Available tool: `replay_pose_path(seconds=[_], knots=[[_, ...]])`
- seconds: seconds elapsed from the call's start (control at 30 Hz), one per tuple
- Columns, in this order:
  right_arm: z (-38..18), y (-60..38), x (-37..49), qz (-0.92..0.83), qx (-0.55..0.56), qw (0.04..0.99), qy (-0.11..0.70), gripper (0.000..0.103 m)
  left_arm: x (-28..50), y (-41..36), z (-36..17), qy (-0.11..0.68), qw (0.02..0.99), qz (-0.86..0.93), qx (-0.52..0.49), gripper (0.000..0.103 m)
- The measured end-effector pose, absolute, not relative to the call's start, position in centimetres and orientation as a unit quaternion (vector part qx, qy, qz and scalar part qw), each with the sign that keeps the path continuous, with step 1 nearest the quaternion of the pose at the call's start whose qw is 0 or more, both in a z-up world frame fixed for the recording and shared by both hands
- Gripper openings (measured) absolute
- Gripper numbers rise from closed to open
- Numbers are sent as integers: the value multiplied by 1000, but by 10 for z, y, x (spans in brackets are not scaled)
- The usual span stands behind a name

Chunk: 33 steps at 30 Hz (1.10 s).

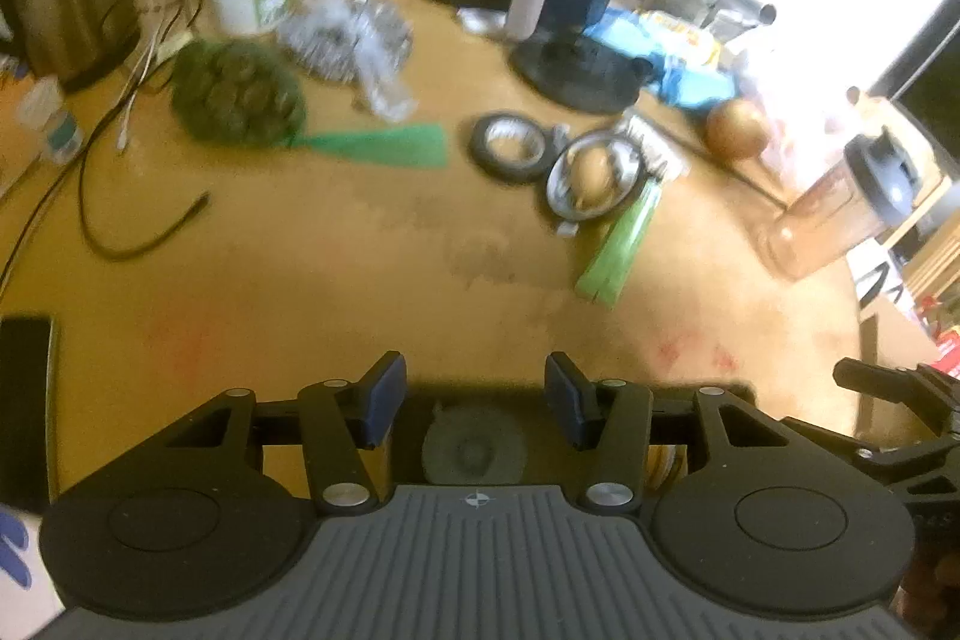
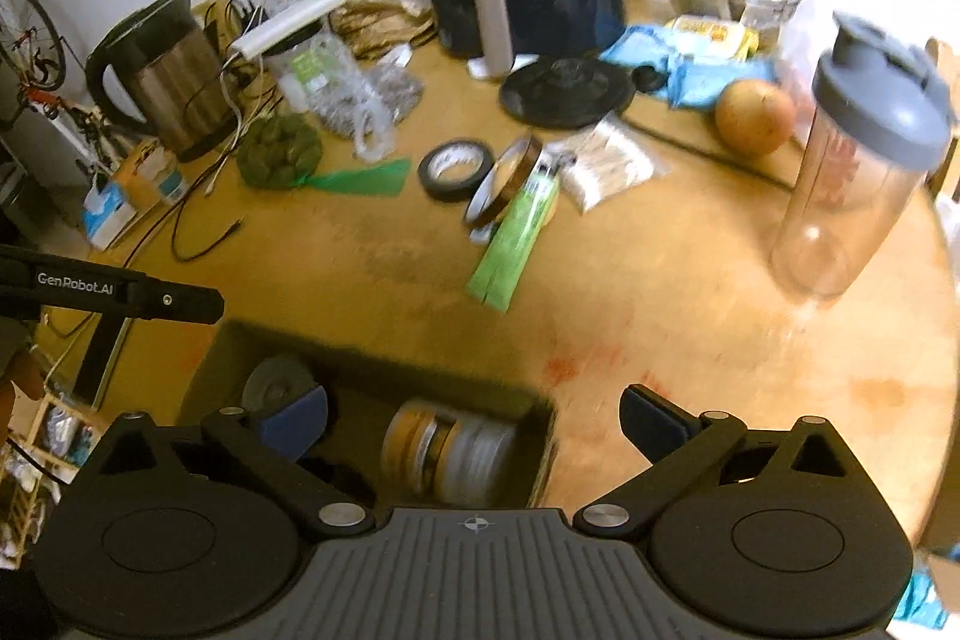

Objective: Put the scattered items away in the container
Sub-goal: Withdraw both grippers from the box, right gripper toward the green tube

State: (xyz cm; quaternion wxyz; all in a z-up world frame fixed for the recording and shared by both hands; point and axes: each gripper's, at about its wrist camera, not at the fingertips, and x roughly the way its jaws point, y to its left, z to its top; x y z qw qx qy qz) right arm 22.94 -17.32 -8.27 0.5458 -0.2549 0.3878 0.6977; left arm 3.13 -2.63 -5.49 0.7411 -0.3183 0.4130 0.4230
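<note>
Both tools open, two tape rolls (image 2: 457, 170) out

Blurry fisheye pics, window glare top right.

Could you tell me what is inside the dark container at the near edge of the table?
In the container lie a grey disc-shaped roll and a cluster of tape rolls. The right gripper hides its near side, so anything there is unseen.
</note>
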Motion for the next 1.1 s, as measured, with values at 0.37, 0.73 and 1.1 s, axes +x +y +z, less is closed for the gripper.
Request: replay_pose_path(seconds=[0.37,0.73,1.1], knots=[[-68,-135,239,684,-272,593,326,103,53,-5,-39,387,767,411,-305,52],[-90,-104,246,687,-283,588,321,103,53,-2,-55,400,758,410,-313,58],[-118,-66,248,682,-268,563,383,88,49,8,-69,410,745,409,-332,65]])
